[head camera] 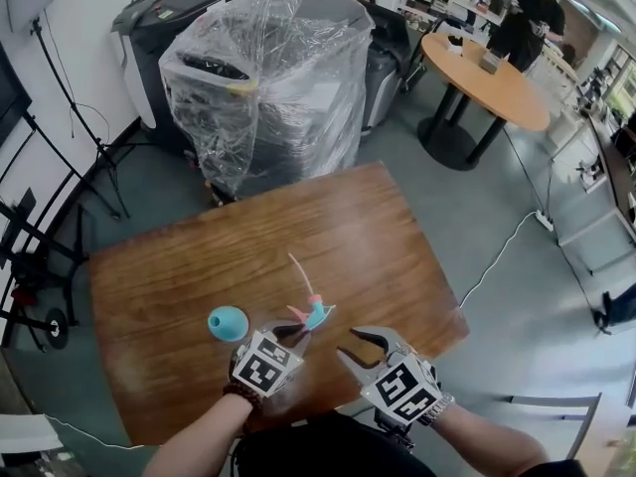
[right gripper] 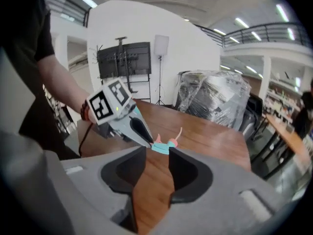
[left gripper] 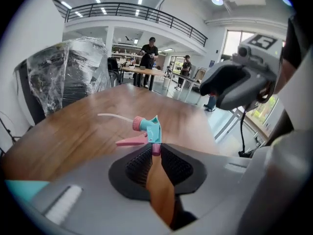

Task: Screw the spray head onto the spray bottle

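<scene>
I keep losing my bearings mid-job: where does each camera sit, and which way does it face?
Head view: on the person's head, facing steeply down at the table; forearms, left gripper, right gripper show.
Left gripper view: rides that gripper, facing along its fingers, shut on the spray head; right gripper shows.
Right gripper view: rides that gripper, facing along its open fingers; left gripper and forearm show.
Shared: all show the spray head.
</scene>
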A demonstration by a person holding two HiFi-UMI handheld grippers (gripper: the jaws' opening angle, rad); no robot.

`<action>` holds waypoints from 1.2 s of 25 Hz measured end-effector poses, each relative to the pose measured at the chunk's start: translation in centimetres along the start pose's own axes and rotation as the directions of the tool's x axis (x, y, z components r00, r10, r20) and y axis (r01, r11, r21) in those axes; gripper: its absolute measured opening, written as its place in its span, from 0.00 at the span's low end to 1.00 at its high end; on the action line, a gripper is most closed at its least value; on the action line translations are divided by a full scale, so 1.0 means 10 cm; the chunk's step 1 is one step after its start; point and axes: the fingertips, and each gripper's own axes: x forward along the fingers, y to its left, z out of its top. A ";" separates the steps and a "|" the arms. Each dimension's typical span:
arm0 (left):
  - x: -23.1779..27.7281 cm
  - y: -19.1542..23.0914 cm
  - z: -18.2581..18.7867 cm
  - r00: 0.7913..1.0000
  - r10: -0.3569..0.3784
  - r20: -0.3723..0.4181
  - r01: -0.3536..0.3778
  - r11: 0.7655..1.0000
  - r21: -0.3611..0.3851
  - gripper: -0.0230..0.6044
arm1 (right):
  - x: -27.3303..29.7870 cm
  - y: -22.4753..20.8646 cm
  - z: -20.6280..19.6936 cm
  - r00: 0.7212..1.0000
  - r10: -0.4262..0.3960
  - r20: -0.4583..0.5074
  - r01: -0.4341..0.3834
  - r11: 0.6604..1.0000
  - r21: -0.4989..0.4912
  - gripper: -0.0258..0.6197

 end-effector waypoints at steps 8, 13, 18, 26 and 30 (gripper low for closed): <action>-0.49 -0.20 0.39 0.990 -0.117 0.080 0.127 0.982 -0.140 0.16 | 0.19 0.00 0.24 0.971 -0.232 -0.049 0.124 0.672 -0.730 0.32; -0.74 -0.30 0.52 0.981 -0.166 0.101 0.182 0.969 -0.168 0.16 | 0.29 -0.01 0.38 0.948 -0.315 -0.033 0.121 0.457 -0.881 0.35; -0.91 -0.38 0.56 0.974 -0.199 0.108 0.215 0.962 -0.170 0.16 | 0.44 0.02 0.38 0.940 -0.337 -0.049 0.091 0.386 -0.918 0.35; -1.07 -0.46 0.55 0.966 -0.227 0.122 0.245 0.955 -0.164 0.16 | 0.50 0.08 0.58 0.925 -0.379 -0.021 0.117 0.338 -0.934 0.23; -1.14 -0.46 0.57 0.963 -0.224 0.148 0.247 0.956 -0.161 0.16 | 0.50 0.13 0.57 0.925 -0.377 -0.037 0.105 0.349 -0.931 0.23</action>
